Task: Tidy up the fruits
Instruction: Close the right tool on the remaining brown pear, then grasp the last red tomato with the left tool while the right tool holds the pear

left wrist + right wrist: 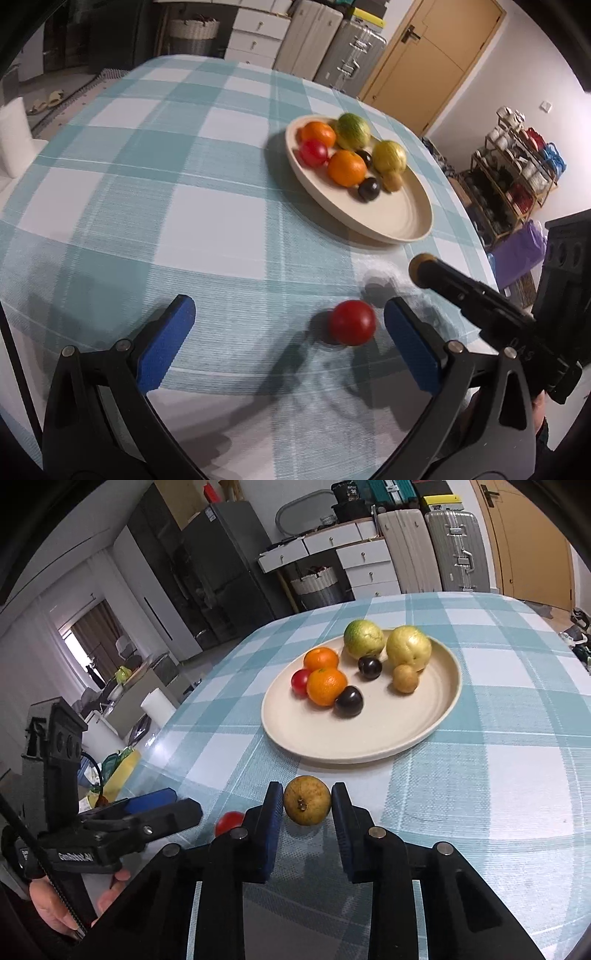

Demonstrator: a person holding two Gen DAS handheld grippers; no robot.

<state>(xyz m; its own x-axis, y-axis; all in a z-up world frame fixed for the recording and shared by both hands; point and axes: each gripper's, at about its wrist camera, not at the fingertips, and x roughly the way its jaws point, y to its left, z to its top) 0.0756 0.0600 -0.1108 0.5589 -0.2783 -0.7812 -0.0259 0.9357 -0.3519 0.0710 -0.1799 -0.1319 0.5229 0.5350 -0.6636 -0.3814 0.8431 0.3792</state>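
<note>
A cream plate [406,218] [436,716] on the checked tablecloth holds two oranges, two green-yellow fruits, two dark plums, a red tomato and a small brown fruit. My left gripper [290,317] is open, its blue pads either side of a loose red tomato [352,322] on the cloth, which lies close to the right pad; the tomato also shows in the right wrist view [229,821]. My right gripper [306,803] is shut on a brown round fruit [307,799] just in front of the plate. The right gripper shows in the left wrist view [421,269].
The table [184,184] is covered by a blue-and-white checked cloth. The left gripper [155,805] and the hand holding it lie at the table's left edge. Suitcases [436,550], drawers and a wooden door stand behind the table.
</note>
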